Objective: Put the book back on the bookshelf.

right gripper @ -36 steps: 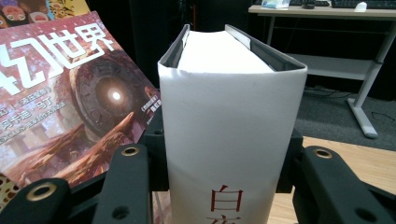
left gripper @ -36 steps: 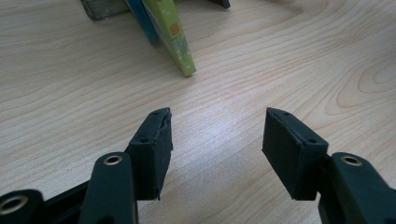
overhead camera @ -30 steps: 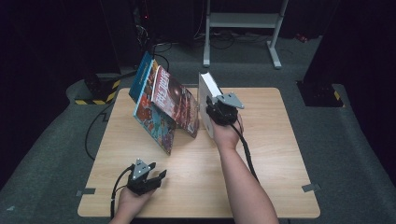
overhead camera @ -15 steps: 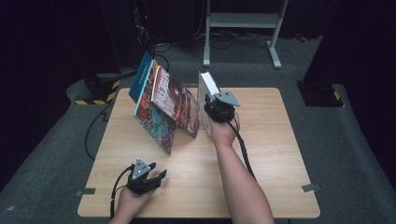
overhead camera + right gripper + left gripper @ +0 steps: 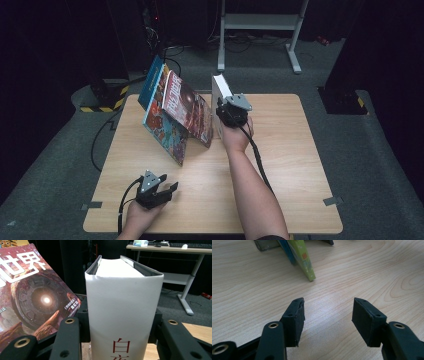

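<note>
Across the pale wooden table (image 5: 280, 165), three glossy picture books (image 5: 175, 115) lean together beside one thick white book (image 5: 123, 315) with red spine characters, clamped upright by the right gripper (image 5: 231, 111), while the left gripper (image 5: 156, 190) rests open.

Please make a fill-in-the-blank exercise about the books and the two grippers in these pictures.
1. The right gripper is shut on a thick ____ book.
2. That book stands ____ on the table.
3. The left gripper is ____, with nothing between its jaws.
4. The colourful books lean to the ____ of the held book in the high view.

Missing words: white; upright; open; left
</note>
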The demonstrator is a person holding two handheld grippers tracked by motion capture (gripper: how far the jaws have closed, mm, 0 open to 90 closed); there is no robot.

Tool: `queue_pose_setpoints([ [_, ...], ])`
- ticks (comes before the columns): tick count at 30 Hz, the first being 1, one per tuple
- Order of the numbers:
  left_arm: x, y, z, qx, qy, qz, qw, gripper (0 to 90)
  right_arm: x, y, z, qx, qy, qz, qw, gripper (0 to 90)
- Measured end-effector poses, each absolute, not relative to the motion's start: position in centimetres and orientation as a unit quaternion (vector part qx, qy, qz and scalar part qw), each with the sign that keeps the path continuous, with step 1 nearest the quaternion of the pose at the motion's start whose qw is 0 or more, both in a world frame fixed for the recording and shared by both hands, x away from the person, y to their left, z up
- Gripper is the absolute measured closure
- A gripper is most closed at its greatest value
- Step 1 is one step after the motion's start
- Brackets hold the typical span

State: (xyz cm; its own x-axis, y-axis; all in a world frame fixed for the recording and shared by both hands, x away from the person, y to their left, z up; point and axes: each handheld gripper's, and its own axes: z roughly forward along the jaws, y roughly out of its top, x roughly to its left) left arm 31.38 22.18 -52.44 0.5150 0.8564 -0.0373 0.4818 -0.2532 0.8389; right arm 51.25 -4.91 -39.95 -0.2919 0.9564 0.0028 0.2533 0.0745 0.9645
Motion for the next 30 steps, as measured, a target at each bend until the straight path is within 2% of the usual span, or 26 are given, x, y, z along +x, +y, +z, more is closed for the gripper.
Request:
queue_pose_setpoints([
  [30, 31.33, 22.27, -52.44, 0.759, 0.442, 0.220, 0.424, 43.9, 52.19, -4.24, -40.33, 0.478, 0.627, 0.489, 0.374, 54.1],
])
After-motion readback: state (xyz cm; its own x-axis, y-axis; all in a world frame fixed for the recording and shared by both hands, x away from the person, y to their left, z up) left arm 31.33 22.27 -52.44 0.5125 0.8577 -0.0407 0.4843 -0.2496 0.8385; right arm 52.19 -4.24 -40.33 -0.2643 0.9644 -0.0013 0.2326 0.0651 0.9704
